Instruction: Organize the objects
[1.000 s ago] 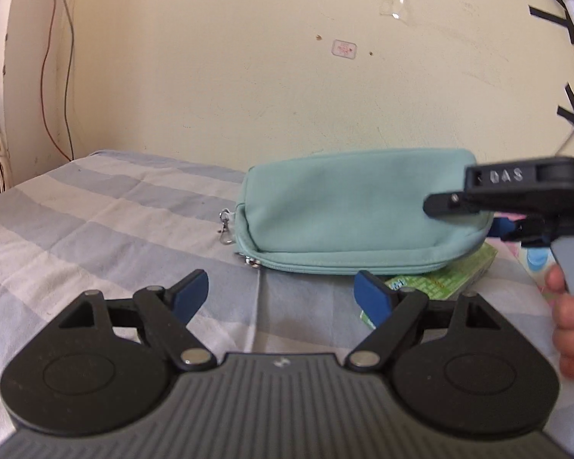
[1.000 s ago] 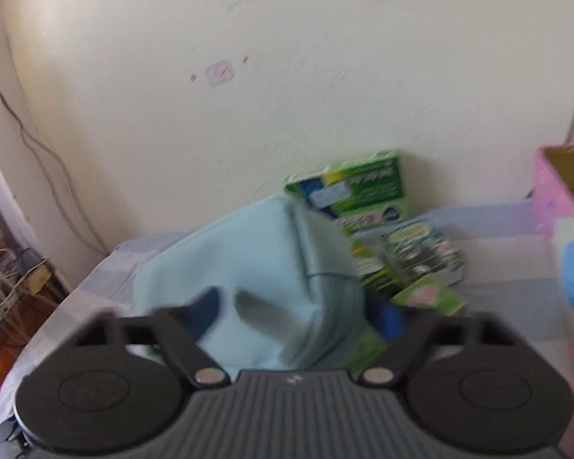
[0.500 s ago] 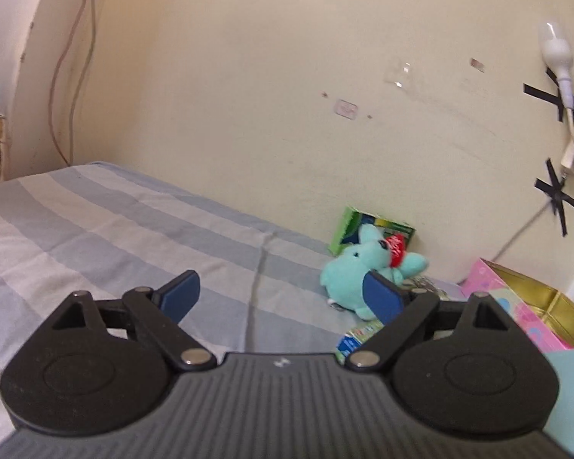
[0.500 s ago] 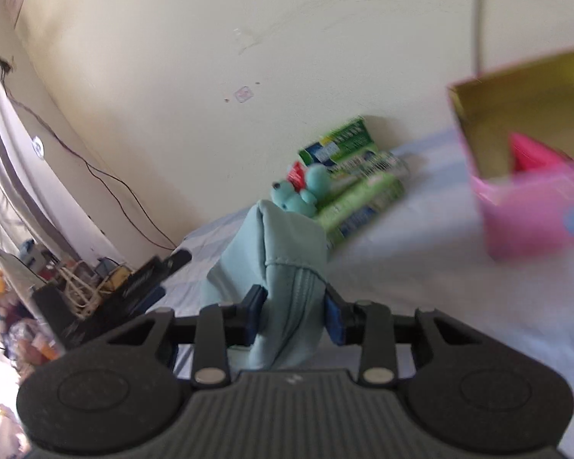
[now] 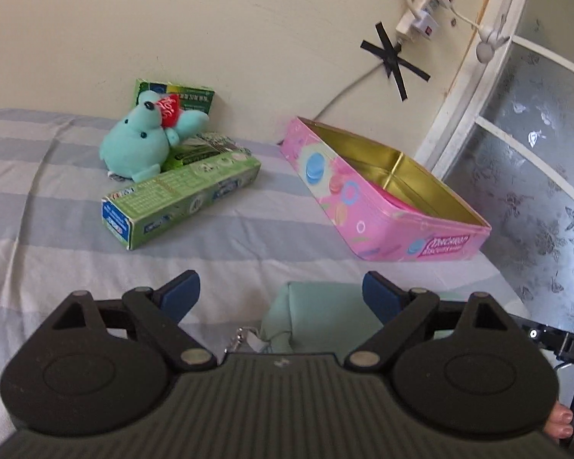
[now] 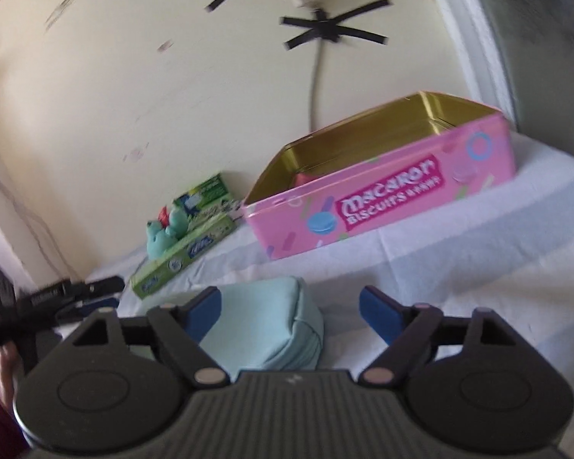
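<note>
My bed [image 5: 57,199] wears a grey-and-white striped sheet. On it lie a teal pouch [image 5: 317,311] nearest me, a long green carton [image 5: 180,199], a teal plush toy [image 5: 141,141] by the wall, and an open pink biscuit tin [image 5: 363,206].

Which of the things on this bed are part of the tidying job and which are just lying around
Part of the job:
teal pouch
pink tin, open
plush toy
green carton
green boxes behind the toy

Just lying around:
power strip taped to the wall
cable
window
striped sheet
</note>
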`<control>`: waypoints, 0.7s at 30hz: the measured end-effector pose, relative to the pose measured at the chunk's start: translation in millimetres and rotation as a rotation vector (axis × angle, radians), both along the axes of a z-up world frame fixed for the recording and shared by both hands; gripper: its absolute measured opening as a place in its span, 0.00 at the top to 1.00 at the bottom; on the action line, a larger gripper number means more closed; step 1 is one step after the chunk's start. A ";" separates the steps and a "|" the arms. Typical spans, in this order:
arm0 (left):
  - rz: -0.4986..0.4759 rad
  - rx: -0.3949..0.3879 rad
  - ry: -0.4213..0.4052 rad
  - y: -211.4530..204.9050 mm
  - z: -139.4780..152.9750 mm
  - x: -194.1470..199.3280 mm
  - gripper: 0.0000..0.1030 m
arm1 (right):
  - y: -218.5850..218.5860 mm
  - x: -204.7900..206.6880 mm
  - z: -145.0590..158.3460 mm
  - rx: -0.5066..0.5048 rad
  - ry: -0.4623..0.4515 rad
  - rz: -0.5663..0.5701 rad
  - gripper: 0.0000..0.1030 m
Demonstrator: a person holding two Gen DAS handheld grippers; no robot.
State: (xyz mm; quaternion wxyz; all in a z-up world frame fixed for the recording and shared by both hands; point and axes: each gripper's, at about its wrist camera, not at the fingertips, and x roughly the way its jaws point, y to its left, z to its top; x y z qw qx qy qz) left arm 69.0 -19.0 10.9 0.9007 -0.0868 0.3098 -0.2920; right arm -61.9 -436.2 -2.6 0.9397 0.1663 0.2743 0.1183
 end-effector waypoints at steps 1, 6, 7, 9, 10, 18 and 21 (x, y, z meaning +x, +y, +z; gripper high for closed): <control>-0.006 0.027 0.011 -5.2 -2.8 -0.3 0.09 | 5.0 3.7 -2.7 -0.022 0.010 0.018 0.18; 0.002 0.168 0.054 -23.6 -23.7 4.3 0.13 | 18.2 16.5 -30.0 -0.041 0.091 0.104 0.30; -0.029 0.184 0.034 -29.9 -23.4 -0.6 0.18 | 20.2 12.7 -32.2 -0.043 0.058 0.101 0.34; -0.073 0.167 0.046 -39.3 -16.2 -4.1 0.31 | 23.1 6.8 -32.7 -0.071 0.022 0.111 0.40; -0.070 0.167 0.039 -43.4 -11.0 -4.0 0.31 | 20.4 8.3 -31.4 -0.068 0.010 0.098 0.47; -0.098 0.084 -0.257 -107.6 74.9 12.2 0.31 | -37.9 30.5 33.9 0.009 -0.270 -0.038 0.55; -0.096 0.094 -0.327 -150.0 83.4 36.5 0.31 | -58.8 55.6 45.0 0.012 -0.322 -0.122 0.55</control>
